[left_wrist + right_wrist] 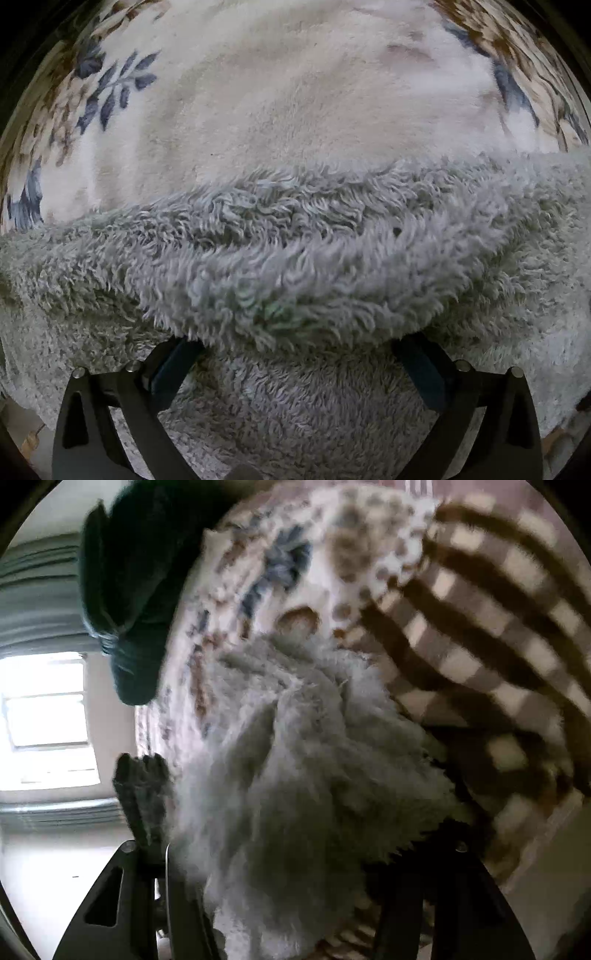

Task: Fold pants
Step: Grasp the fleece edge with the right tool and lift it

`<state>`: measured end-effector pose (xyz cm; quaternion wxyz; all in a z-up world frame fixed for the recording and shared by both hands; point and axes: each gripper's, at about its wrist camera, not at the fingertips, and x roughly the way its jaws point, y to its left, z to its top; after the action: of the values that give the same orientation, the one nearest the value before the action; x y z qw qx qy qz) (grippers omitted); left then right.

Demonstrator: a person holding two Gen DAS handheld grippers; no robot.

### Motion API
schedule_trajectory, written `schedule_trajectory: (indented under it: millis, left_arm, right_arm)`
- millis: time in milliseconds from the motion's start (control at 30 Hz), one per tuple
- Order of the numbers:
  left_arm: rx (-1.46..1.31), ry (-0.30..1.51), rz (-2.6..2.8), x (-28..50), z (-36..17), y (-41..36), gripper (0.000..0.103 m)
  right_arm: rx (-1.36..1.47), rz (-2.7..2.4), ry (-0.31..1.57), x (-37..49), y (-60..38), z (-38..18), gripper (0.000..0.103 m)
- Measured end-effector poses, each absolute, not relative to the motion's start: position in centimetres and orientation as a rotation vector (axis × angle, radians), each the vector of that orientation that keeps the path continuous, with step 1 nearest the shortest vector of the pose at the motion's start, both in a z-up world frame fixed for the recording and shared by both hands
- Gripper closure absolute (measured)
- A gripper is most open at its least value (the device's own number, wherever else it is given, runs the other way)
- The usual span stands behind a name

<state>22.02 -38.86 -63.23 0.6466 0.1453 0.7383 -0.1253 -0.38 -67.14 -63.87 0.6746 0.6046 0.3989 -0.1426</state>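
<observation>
I have the fluffy grey pants (295, 258) bunched across my left gripper (295, 354); its fingers stand apart with the fleece draped over their tips, so I cannot tell if they pinch anything. My right gripper (295, 849) is buried in the same fleece (295, 775), and its grip is hidden too. The pants lie on the floral blanket (277, 92), next to a brown checked blanket (480, 627) at one edge. I judge the fold as barely begun: the fabric is rumpled and no flat, squared layer shows.
</observation>
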Motion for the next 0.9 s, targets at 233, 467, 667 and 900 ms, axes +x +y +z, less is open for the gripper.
schedule_trajectory:
  millis: [233,467,667,900]
  left_arm:
    - [0.271,1.689,-0.312,22.0,-62.0,-37.8,0.000]
    - [0.282,1.697,-0.189,21.9,-59.7,-34.3,0.000]
    - [0.159,1.670,-0.068,22.8,-56.4,-25.0,0.000]
    - [0.036,1.633,0.088,22.0,-53.5,-9.2,0.000]
  right_arm:
    - [1.371,-0.301,0.841,1.4,-67.3,-64.5,0.080]
    - [1.194,-0.330,0.941,5.1,-64.9,-62.5,0.080]
    - [1.012,-0.271,0.934,9.4,-58.4,-55.8,0.081]
    - [0.783,-0.114,1.023,16.1,-44.1,-52.9,0.082]
